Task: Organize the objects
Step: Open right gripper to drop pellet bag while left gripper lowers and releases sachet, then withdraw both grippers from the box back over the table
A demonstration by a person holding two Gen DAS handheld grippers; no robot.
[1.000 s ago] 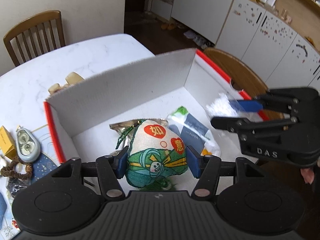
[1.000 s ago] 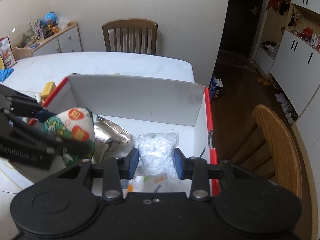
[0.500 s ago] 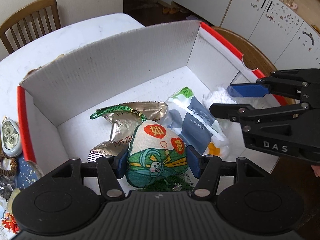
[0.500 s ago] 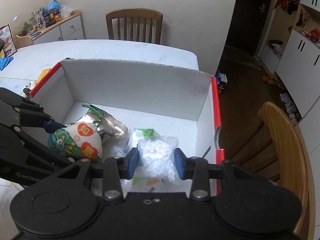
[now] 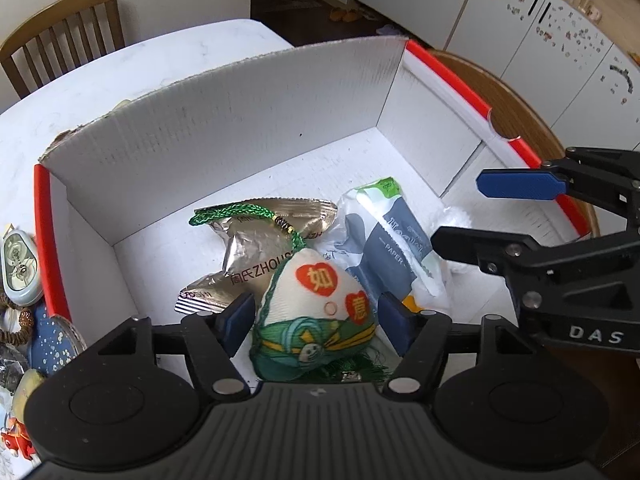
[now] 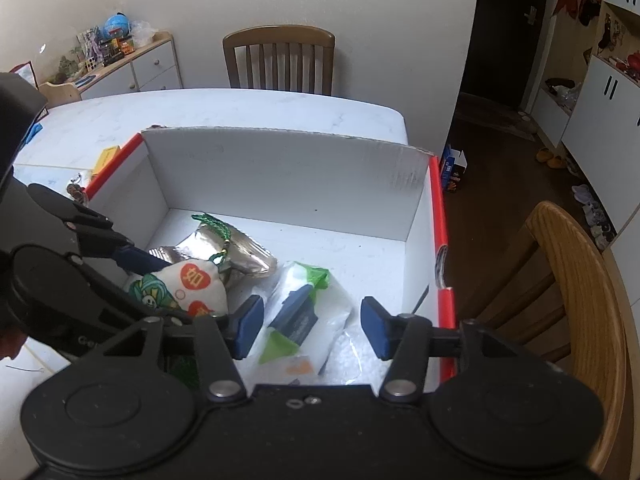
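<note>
Two views. Left wrist: left gripper (image 5: 316,320) opening, pads clear of embroidered sachet (image 5: 316,312) lying between them on floor of white box (image 5: 240,136), beside foil packet (image 5: 256,240) and tissue pack (image 5: 392,244). Right wrist: right gripper (image 6: 310,326) opening over tissue pack (image 6: 304,312) and white bead bag (image 6: 356,356), pads apart, gripping nothing.

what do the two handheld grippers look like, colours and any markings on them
Both are matte black plastic with bright blue pads on the fingers. The left gripper has a ribbed black body flanked by two round discs, with silver screws on its linkages. The right gripper has the same build; from the left wrist view it carries white "DAS" lettering on its side. No cables or sleeves show.
</note>
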